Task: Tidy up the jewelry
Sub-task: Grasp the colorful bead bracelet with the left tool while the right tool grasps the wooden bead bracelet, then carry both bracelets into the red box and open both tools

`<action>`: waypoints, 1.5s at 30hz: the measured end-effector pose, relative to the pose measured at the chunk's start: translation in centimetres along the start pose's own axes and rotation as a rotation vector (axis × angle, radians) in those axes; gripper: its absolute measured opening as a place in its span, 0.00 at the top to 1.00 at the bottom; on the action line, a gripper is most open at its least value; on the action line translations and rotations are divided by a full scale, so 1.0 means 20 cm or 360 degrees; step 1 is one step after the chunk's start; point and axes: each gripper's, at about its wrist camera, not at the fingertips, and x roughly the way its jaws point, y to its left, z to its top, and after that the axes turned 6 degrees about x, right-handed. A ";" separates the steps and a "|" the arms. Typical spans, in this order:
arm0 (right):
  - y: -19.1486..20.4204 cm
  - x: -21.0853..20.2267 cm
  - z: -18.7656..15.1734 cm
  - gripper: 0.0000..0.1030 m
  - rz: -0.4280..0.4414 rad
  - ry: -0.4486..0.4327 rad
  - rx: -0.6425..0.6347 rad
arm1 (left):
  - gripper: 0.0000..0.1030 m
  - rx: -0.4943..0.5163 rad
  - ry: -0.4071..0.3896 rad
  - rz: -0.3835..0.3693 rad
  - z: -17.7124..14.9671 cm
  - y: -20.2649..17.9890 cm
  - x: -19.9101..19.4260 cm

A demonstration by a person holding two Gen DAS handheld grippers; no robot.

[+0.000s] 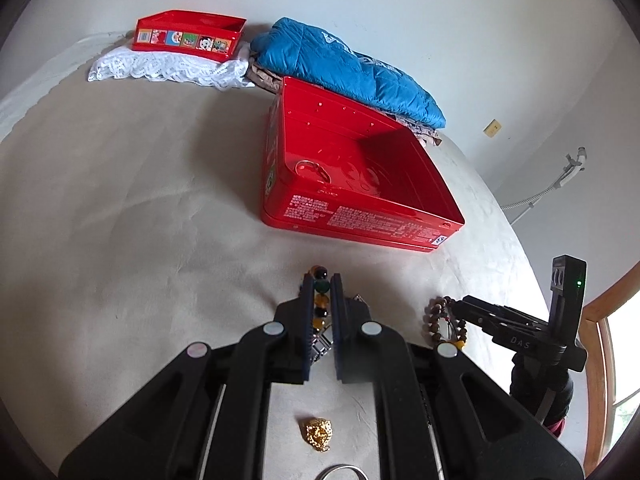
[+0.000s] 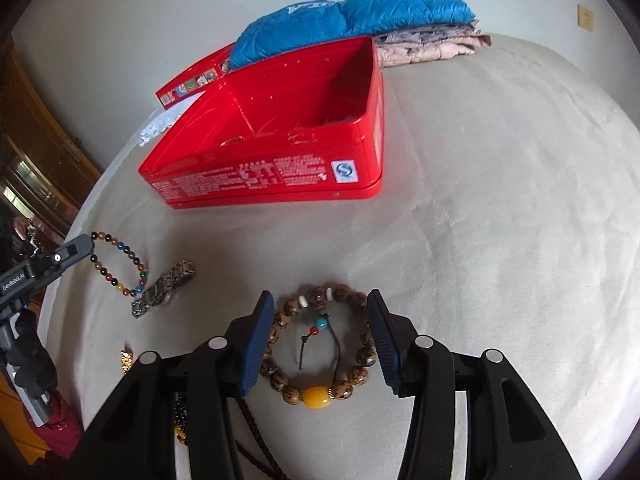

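The left gripper [image 1: 322, 280] has its jaws squeezed on the colorful bead bracelet [image 2: 120, 266], which lies on the beige bed [image 2: 500, 240] with its far side touching a metal watch band [image 2: 164, 290]. The right gripper [image 2: 320, 306] has its jaws spread wide, one on each side of the brown bead bracelet [image 2: 316, 344] with the big yellow bead, and that bracelet lies flat on the bed. The open red tin box [image 2: 280, 176] sits farther back with a thin ring bangle [image 1: 312, 168] inside, and a small gold charm [image 1: 319, 432] lies near the left gripper.
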 end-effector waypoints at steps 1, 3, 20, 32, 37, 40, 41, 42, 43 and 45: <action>0.00 0.00 0.00 0.53 0.0010 0.0010 0.0000 | 0.94 0.0001 0.0004 -0.0001 0.00 0.00 0.00; 0.03 -0.01 -0.01 0.53 0.0039 0.0018 -0.0014 | 0.94 0.0007 0.0009 0.0004 0.00 -0.01 0.01; 0.16 0.12 -0.09 0.88 -0.0064 0.0042 -0.0115 | 0.94 0.0025 0.0042 0.0016 -0.02 -0.03 0.04; 0.07 -0.11 0.01 0.89 0.0250 -0.0089 0.0049 | 0.94 0.0034 0.0045 -0.0003 -0.02 -0.06 0.02; 0.14 -0.19 0.07 0.90 0.0235 -0.0125 -0.0006 | 0.94 0.0074 0.0036 0.0065 -0.01 -0.11 0.01; 0.17 -0.22 0.10 0.90 0.0223 -0.0131 -0.0035 | 0.94 0.0094 0.0035 0.0094 0.02 -0.14 -0.01; 0.18 -0.23 0.11 0.90 0.0221 -0.0132 -0.0042 | 0.94 0.0110 0.0029 0.0110 0.03 -0.16 -0.02; 0.19 -0.24 0.12 0.90 0.0216 -0.0136 -0.0052 | 0.94 0.0120 0.0026 0.0119 0.04 -0.17 -0.02; 0.20 -0.25 0.13 0.90 0.0211 -0.0143 -0.0060 | 0.94 0.0130 0.0022 0.0126 0.05 -0.18 -0.03; 0.22 -0.27 0.16 0.90 0.0210 -0.0162 -0.0083 | 0.94 0.0147 0.0015 0.0135 0.09 -0.21 -0.04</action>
